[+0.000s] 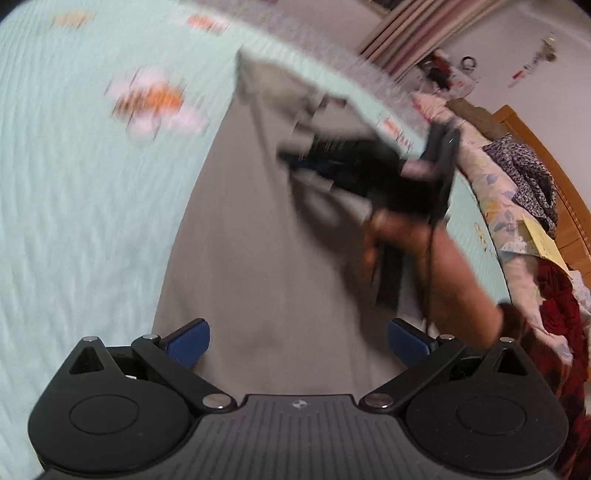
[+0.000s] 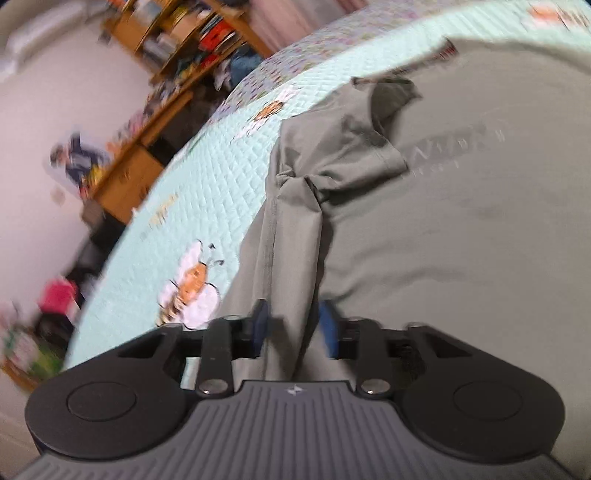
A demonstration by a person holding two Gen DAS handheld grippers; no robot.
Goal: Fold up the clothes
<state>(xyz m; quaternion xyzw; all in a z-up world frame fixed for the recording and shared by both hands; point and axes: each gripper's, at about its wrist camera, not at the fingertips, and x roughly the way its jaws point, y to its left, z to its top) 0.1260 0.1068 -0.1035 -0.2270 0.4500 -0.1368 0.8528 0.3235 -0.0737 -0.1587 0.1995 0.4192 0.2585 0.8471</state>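
Shirt (image 2: 461, 229), grey, lies flat across the mint bedspread (image 2: 207, 192), reaching toward its near edge. Your right gripper (image 2: 295, 328) is clamped on a bunched fold of the shirt's side. Your left gripper (image 1: 298, 341) hangs wide over the shirt, gripping nothing.

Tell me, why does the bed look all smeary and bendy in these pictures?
Left wrist view: the bee print and the right gripper are smeared by motion blur, while the left gripper stays sharp. Right wrist view: the bookshelf is blurred, the grey shirt clearer. Both fisheye lenses curve the bed's edge.
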